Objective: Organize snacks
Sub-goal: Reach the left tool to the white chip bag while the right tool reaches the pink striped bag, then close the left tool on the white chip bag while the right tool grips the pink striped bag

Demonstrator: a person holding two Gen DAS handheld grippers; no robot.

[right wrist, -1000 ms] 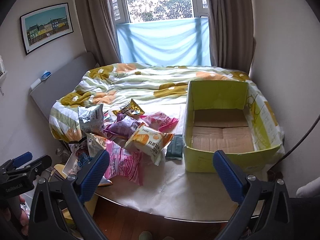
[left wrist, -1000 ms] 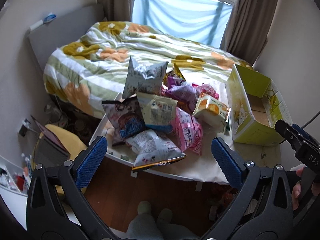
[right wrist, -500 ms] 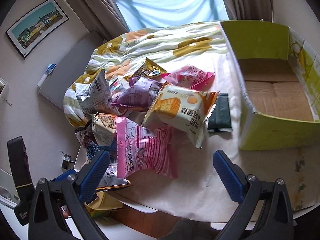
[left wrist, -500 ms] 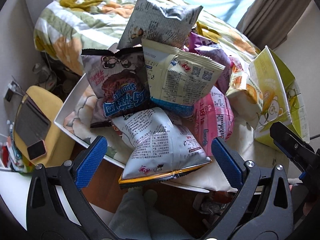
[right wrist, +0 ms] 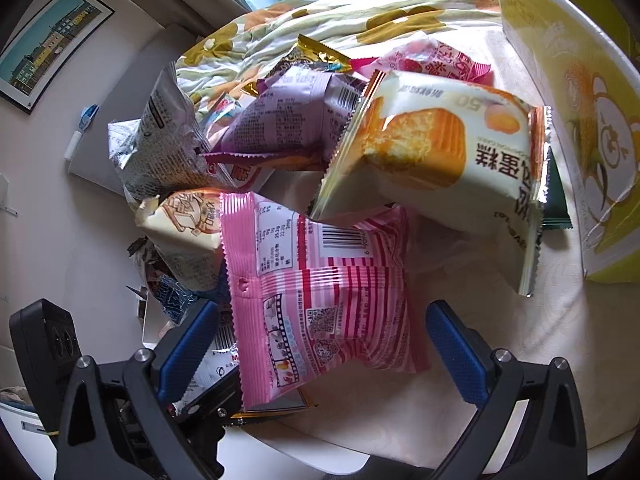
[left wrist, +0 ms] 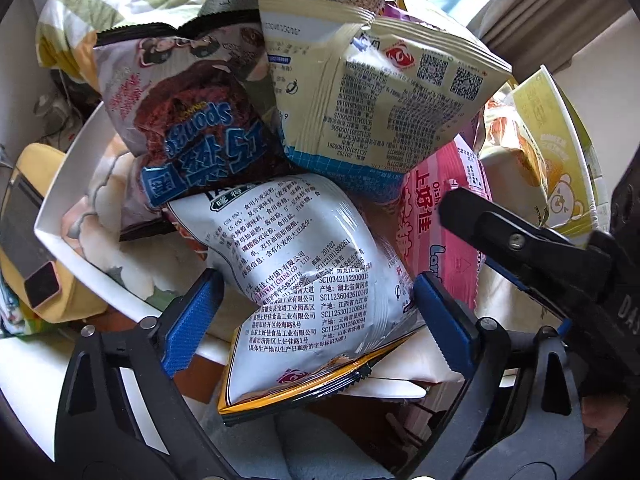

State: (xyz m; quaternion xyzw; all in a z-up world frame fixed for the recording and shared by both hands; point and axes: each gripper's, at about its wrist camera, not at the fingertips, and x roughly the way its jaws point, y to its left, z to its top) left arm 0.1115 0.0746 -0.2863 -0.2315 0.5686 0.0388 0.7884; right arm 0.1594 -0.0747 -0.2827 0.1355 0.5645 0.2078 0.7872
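Note:
A heap of snack bags lies on a white table. My left gripper (left wrist: 316,320) is open, its blue pads either side of a silver-white bag (left wrist: 304,280) with a yellow hem at the table's near edge. My right gripper (right wrist: 320,352) is open around a pink striped bag (right wrist: 320,300). Behind lie a cream bag (left wrist: 372,92), a dark chocolate-print bag (left wrist: 184,128), an egg-cake bag (right wrist: 440,160) and a purple bag (right wrist: 288,120). The yellow cardboard box (right wrist: 580,112) stands to the right of the heap.
A bed with a flowered quilt (right wrist: 360,12) lies behind the table. A yellow stool with a phone (left wrist: 40,280) stands left below the table edge (left wrist: 64,240). The right gripper's body (left wrist: 540,256) crosses the left wrist view at right.
Both grippers have moved forward and down to the snack heap. The left now straddles the silver-white bag, the right the pink striped bag. Both stay open.

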